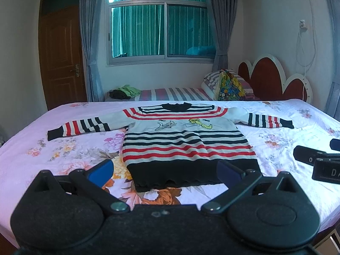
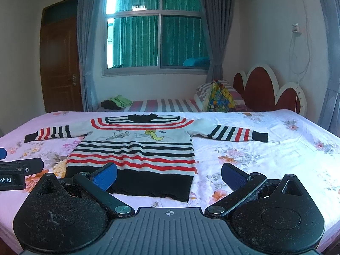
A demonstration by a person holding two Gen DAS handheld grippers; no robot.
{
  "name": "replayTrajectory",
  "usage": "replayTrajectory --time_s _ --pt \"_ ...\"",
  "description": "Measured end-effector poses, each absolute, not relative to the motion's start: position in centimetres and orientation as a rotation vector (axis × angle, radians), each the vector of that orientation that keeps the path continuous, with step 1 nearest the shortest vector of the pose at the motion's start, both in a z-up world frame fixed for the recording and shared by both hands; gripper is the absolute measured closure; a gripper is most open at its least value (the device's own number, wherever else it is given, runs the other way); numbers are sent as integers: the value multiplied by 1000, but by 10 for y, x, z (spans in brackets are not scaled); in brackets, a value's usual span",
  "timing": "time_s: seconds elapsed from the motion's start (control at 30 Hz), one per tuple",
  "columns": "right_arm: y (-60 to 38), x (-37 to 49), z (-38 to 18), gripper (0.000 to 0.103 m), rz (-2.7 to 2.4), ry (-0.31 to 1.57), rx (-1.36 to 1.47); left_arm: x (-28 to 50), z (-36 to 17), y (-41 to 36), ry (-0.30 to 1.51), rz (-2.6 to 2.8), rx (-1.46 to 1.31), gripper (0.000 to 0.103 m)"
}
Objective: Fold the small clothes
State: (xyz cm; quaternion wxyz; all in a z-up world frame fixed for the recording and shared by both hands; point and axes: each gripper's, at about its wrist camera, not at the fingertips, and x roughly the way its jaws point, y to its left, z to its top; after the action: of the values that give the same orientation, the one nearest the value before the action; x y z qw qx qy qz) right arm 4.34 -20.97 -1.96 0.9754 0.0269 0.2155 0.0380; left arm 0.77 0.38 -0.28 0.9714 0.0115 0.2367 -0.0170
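A small striped sweater in white, red and black lies flat on the floral bedsheet, both sleeves spread wide and the black hem nearest me. My left gripper stands open just in front of the hem, nothing between its blue pads. In the right wrist view the same sweater lies left of centre. My right gripper is open too, hovering over the hem's right corner. The right gripper's body shows at the right edge of the left wrist view.
The bed's near edge lies just below both grippers. A second bed with a striped cover, a pillow, a colourful bag and a green and dark pile of clothes stands behind. A red headboard is at the right.
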Motion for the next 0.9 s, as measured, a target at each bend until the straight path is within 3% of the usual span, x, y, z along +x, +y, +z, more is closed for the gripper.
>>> replayTrajectory --time_s 0.9 --pt "-210 43 -18 0 84 432 52 10 -4 4 473 -29 28 0"
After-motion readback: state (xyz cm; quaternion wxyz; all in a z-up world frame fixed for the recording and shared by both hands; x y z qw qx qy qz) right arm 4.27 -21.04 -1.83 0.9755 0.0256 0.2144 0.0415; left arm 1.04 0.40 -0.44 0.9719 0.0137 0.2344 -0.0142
